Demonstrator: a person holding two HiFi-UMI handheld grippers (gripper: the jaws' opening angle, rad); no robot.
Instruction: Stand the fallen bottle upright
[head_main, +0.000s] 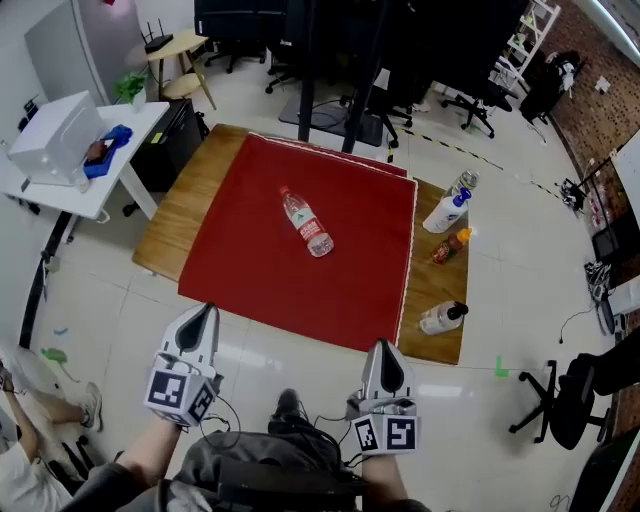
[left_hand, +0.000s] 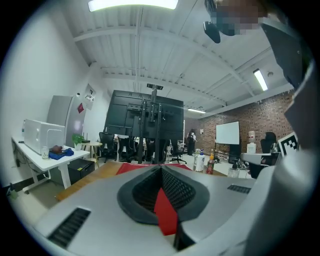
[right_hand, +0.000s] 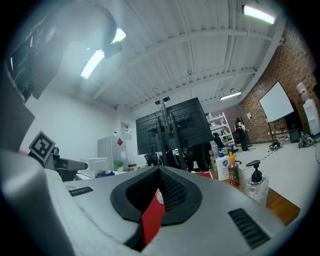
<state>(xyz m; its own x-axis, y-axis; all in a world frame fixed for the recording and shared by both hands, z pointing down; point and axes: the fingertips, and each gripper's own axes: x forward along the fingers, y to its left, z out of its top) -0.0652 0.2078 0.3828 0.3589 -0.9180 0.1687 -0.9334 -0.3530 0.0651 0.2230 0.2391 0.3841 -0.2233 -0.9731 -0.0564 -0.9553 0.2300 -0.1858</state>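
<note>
– Plastic bottle (head_main: 306, 222), clear, red-capped, lies on its side mid-frame on the red cloth (head_main: 250, 270). Grippers?
– Left gripper (head_main: 204, 312) and right gripper (head_main: 383, 348), lower frame: jaws together, empty, well apart from it. A nudge from closed jaws could roll it away.

The left tongs (head_main: 204, 312) and right tongs (head_main: 383, 347) point at the wooden surface (head_main: 178, 218) from just short of its near edge. Ahead, between them, a clear bottle (head_main: 306, 222) lies on its side on a red cloth (head_main: 260, 260). Beyond the right tongs on bare wood are a pump bottle (head_main: 441, 317) nearest, then an orange bottle (head_main: 450, 246) and a white bottle (head_main: 445, 212).
</note>
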